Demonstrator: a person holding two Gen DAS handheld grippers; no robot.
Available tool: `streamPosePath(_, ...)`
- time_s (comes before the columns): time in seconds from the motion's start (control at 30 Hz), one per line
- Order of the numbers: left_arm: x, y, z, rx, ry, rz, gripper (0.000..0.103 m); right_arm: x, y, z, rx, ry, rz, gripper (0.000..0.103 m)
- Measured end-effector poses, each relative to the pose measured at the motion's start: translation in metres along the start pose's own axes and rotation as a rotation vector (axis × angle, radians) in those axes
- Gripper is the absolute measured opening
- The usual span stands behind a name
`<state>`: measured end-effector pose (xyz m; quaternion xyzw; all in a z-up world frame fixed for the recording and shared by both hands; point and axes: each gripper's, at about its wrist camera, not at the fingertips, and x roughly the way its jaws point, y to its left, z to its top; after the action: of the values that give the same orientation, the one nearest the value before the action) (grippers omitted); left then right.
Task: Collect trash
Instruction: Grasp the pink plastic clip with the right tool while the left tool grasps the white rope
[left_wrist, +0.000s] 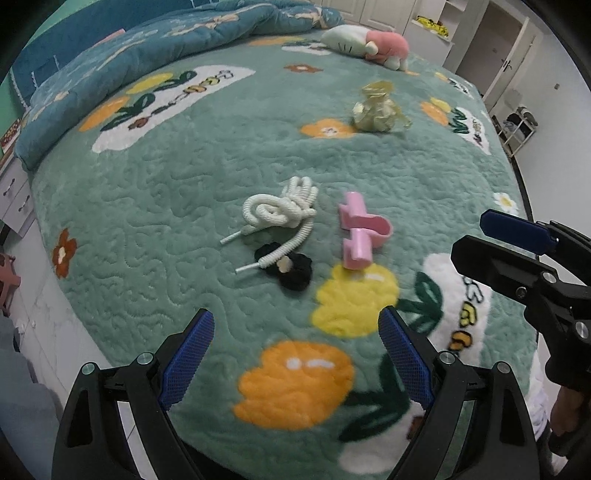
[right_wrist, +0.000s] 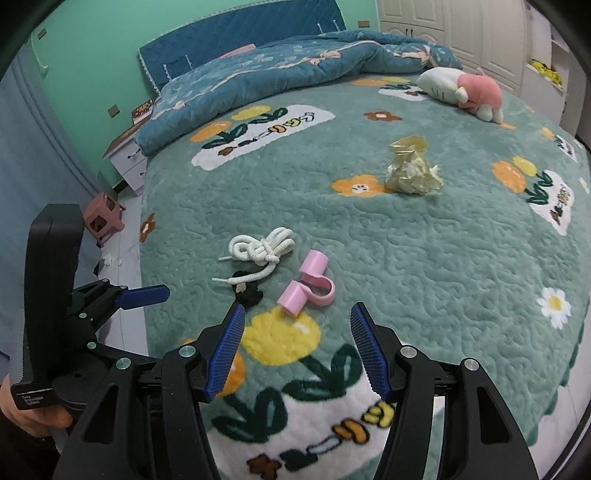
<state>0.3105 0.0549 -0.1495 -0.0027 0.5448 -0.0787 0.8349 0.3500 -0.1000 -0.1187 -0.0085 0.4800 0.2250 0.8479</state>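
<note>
A: Where do we stand? Our left gripper (left_wrist: 295, 354) and right gripper (right_wrist: 297, 350) both hover over the near edge of the bed (left_wrist: 192, 155), jaws spread wide, nothing held.

B: And the trash looks to us like the crumpled yellow wrapper (right_wrist: 412, 170), lying alone on the blanket, well beyond the near cluster and short of the plush toy (right_wrist: 461, 92).

A: The cluster is a white cord (left_wrist: 284, 210), a black scrunchie (left_wrist: 291, 271) touching its loose end, and a pink clip (left_wrist: 360, 230) just beside them. We judge those are belongings, not rubbish.

B: Then we should carry the right gripper high over the pink clip, come down on the wrapper from above, and close across its bulkiest part; crumpled film will likely give, so we close fully.

A: Room is generous: bare blanket all around the wrapper. The bed's edge drops off at right, so we avoid nudging it that way. No bin shows in either view.
</note>
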Motion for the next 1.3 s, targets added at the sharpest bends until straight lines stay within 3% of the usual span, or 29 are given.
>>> streamPosePath(0.33, 0.029, 0.019, 0.015, -0.023, 0.033, 0.002, 0.089, 0.055, -0.006, 0.016, -0.006, 0.059, 0.006, 0.06)
streamPosePath(0.87, 0.044, 0.035, 0.025, 0.001, 0.038, 0.036, 0.089, 0.123, -0.018, 0.021, 0.02, 0.145, -0.001, 0.059)
streamPosePath(0.97, 0.043, 0.036, 0.028, -0.006, 0.032, 0.027, 0.089, 0.124, -0.017, 0.018, 0.001, 0.141, 0.009, 0.051)
streamPosePath(1.23, 0.043, 0.022, 0.05, 0.06, 0.007, 0.01, 0.089, 0.105, -0.037, 0.016, 0.056, 0.095, 0.009, 0.044)
streamPosePath(1.3, 0.047, 0.016, 0.059, 0.088, -0.007, 0.0, 0.089, 0.098, -0.046, 0.015, 0.08, 0.089, 0.009, 0.03)
